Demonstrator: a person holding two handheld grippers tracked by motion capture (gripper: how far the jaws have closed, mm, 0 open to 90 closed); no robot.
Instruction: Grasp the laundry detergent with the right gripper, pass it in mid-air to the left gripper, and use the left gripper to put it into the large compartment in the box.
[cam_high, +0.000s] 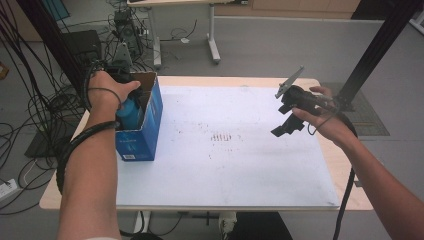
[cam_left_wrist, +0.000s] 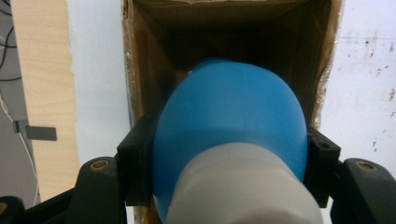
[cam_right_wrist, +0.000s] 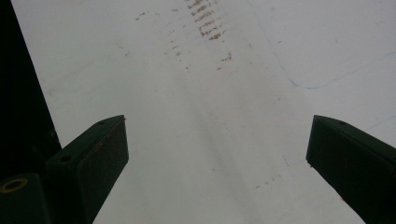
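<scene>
Two pads of the left claw (cam_left_wrist: 229, 172) press on the flanks of a blue bottle (cam_left_wrist: 231, 126), one on each side of its widest part, so this claw is closed on the bottle and carries it. Nearest to the camera on that claw sits the bottle's pale grey end (cam_left_wrist: 243, 186); the rounded blue end points away from the claw, straight ahead of it. The bottle's long axis therefore runs along the claw's own reach, not across it. Just beyond the blue end opens the brown inside of a cardboard box (cam_left_wrist: 154, 60), its walls rising on either side of the bottle and its floor lying farthest from the claw. The bottle looks centred between those walls and touches neither one, as far as can be told.

From the high view, the left hand (cam_high: 107, 89) holds the bottle (cam_high: 129, 112) over the open top of the box (cam_high: 145, 130), which stands near the left edge of the desk (cam_high: 260, 165). Judged from this, the coming move is a straight lowering along the bottle's axis, with the narrow gap to the walls as the thing to watch.

Well apart, on the other side of the desk, the right claw (cam_high: 285, 125) hangs above the bare surface, its jaws spread wide with nothing between them.
</scene>
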